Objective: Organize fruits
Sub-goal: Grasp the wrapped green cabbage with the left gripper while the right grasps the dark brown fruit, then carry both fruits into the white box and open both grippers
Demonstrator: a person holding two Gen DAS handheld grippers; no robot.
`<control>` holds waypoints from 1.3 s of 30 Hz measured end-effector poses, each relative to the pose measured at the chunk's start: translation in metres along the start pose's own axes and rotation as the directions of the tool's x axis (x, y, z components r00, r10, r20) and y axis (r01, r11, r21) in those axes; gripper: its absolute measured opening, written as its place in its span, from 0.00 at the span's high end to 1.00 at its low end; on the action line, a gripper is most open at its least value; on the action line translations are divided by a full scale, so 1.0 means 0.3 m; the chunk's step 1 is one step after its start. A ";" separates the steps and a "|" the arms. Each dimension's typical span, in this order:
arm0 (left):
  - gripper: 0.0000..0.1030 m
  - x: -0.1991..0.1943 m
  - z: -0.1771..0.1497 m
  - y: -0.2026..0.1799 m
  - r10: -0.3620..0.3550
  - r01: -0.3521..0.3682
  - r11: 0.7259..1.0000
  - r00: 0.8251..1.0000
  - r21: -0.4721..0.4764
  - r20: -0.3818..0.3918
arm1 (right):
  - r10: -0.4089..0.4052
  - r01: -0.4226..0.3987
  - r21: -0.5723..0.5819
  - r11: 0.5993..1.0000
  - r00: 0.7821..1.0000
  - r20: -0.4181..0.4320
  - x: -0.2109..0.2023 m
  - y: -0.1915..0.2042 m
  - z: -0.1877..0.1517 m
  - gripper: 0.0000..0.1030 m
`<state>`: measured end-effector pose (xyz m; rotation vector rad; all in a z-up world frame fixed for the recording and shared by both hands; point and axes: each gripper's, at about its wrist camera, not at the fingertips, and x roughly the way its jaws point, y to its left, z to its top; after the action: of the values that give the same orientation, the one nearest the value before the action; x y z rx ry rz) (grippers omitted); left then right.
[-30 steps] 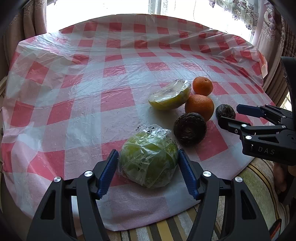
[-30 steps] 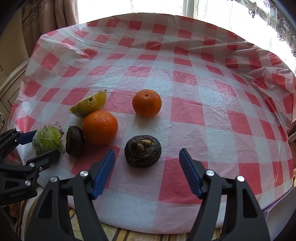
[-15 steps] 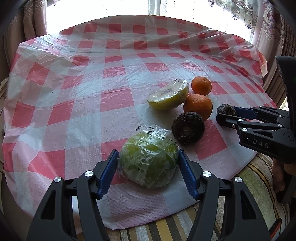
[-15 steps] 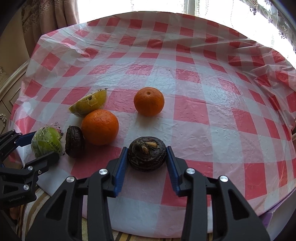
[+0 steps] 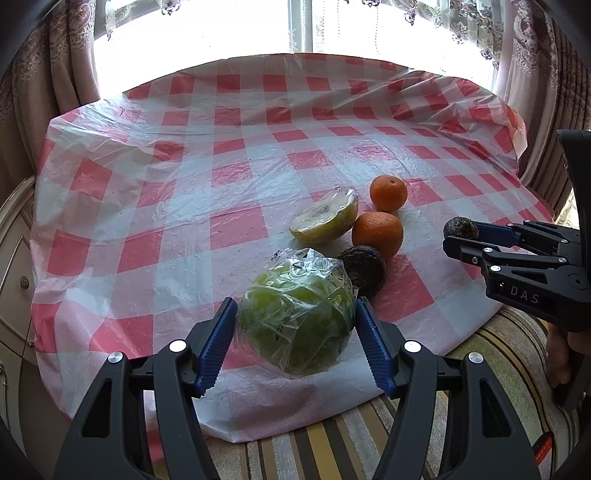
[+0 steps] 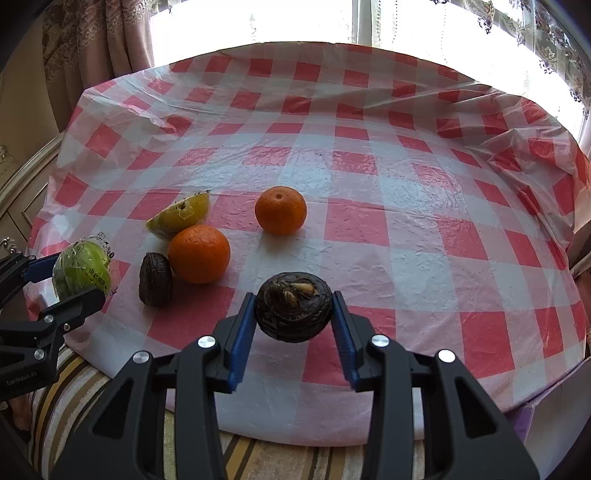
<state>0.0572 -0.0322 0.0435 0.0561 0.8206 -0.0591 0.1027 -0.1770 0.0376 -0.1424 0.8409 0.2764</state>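
Right gripper [image 5: 461,236] hides most of its dark fruit [image 5: 460,227].

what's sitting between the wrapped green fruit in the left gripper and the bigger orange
A dark wrinkled fruit lies between the wrapped green fruit and the bigger orange, close against the orange. The right wrist view shows it best.

1. Covering the table: a red and white checked plastic tablecloth [image 6: 369,162], wrinkling at the far edges.
2. Hanging behind it: patterned curtains [image 5: 70,55] and a bright window [image 6: 303,18].
3. Lying under the near edge: a striped fabric [image 5: 332,443].
4. Standing at left: a pale cabinet [image 5: 14,266].
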 end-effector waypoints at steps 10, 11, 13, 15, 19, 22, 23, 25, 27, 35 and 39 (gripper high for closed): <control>0.39 -0.043 0.028 -0.081 -0.016 0.015 0.997 1.000 0.071 0.021 | 0.002 -0.003 0.038 0.999 1.000 0.017 -0.080 -0.058 -0.042 0.61; 0.39 -0.045 0.033 -0.089 -0.019 0.017 0.997 1.000 0.080 0.022 | 0.002 -0.003 0.041 0.999 1.000 0.018 -0.088 -0.064 -0.047 0.61; 0.39 -0.049 0.041 -0.112 -0.021 0.019 0.995 0.999 0.099 0.024 | 0.000 -0.001 0.048 0.999 1.000 0.019 -0.103 -0.077 -0.057 0.61; 0.39 -0.054 0.052 -0.134 -0.026 0.023 0.992 0.999 0.121 0.027 | -0.001 0.000 0.057 0.998 1.000 0.022 -0.122 -0.094 -0.068 0.61; 0.39 -0.064 0.073 -0.187 -0.043 0.037 0.985 0.999 0.166 0.031 | -0.011 0.009 0.078 0.997 1.000 0.025 -0.156 -0.137 -0.094 0.61; 0.39 -0.066 0.088 -0.232 -0.058 0.051 0.978 0.998 0.201 0.032 | -0.022 0.019 0.096 0.995 0.999 0.027 -0.180 -0.174 -0.113 0.61; 0.39 -0.066 0.091 -0.246 -0.064 0.056 0.976 0.997 0.211 0.032 | -0.025 0.022 0.102 0.995 0.999 0.028 -0.188 -0.186 -0.120 0.61; 0.39 -0.065 0.098 -0.279 -0.069 0.060 0.970 0.997 0.237 0.031 | -0.034 0.030 0.110 0.994 0.999 0.029 -0.201 -0.208 -0.131 0.61; 0.39 -0.062 0.105 -0.310 -0.078 0.068 0.963 0.997 0.260 0.028 | -0.040 0.037 0.117 0.992 0.999 0.029 -0.215 -0.231 -0.146 0.61; 0.39 -0.058 0.140 -0.459 -0.106 0.089 0.924 0.994 0.371 0.025 | -0.077 0.072 0.174 0.982 0.997 0.025 -0.261 -0.347 -0.212 0.61; 0.39 -0.050 0.150 -0.548 -0.121 0.103 0.896 0.992 0.432 0.016 | -0.103 0.096 0.212 0.973 0.994 0.021 -0.286 -0.418 -0.247 0.61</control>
<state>0.0677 -0.1989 0.0808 0.4255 0.7548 -0.3511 0.0326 -0.3299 0.0552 0.0180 0.8233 0.0937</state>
